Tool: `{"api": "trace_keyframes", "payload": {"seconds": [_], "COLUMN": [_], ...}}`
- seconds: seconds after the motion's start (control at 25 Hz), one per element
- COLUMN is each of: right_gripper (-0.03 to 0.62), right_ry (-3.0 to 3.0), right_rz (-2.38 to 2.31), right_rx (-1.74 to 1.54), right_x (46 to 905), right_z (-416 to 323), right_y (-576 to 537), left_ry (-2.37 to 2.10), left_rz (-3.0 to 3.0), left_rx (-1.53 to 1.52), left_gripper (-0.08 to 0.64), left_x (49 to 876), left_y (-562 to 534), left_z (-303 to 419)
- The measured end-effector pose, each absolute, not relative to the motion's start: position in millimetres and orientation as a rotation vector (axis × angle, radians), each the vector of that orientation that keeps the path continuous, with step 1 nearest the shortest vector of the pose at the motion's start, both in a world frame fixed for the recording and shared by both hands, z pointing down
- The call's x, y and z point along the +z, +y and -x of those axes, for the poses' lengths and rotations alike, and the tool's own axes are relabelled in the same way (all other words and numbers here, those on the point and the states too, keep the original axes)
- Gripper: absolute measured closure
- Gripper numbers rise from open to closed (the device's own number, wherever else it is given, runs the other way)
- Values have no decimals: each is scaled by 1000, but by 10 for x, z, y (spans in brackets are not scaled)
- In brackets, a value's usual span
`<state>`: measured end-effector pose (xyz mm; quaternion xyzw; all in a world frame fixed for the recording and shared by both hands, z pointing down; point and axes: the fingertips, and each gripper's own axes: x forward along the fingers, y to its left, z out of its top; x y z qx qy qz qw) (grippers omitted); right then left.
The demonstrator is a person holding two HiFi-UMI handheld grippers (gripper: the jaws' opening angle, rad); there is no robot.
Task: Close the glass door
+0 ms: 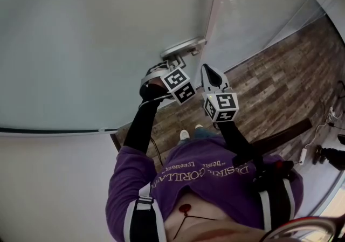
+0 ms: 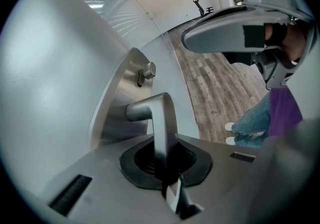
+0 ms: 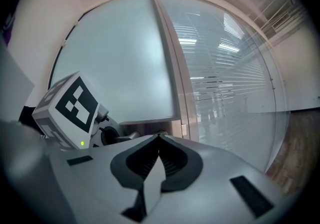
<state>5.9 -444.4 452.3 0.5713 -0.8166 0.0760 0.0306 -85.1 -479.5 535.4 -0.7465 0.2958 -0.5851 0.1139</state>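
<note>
The left hand-held gripper point(image 2: 165, 162) has its jaws pressed together on the door handle point(image 2: 161, 115), whose lever runs straight into the pads. That grip probably gives the person a firm purchase to swing the door and work the latch. Just ahead of it, the lever bends into a metal plate point(image 2: 119, 99) with a small lock knob point(image 2: 147, 71) above it.

The right hand-held gripper point(image 3: 159, 139) sits just beside the left one. Its jaws are closed with nothing between them, and it points at the door's edge. It appears to take no part in the job.

Beyond both lies the glass door point(image 1: 97, 41), a broad frosted pale pane with a slim metal edge. A striped glass panel point(image 3: 235, 83) stands next to that edge. Whether the latch has met the frame cannot be told. A wooden floor point(image 1: 269, 84) runs below.
</note>
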Motion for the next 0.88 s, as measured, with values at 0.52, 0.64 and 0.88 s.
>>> {"api": "trace_keyframes", "payload": {"seconds": [0.52, 0.64, 0.88], "right_gripper": [595, 595, 595], "right_ry": [-2583, -2601, -2633], "right_rz": [-1654, -1635, -1606], "right_rx": [233, 238, 229], "right_x": [4465, 4452, 4416], "right_z": [-190, -191, -217], "right_y": [-4604, -4631, -4646], "left_ry": [908, 919, 929], "left_rz": [2178, 2180, 2192], "left_rx": [-1721, -1717, -1733], "left_gripper": [555, 554, 551], "left_x": [5357, 5347, 5361], "left_y": [-4806, -4823, -4826], "left_z": [884, 887, 917]}}
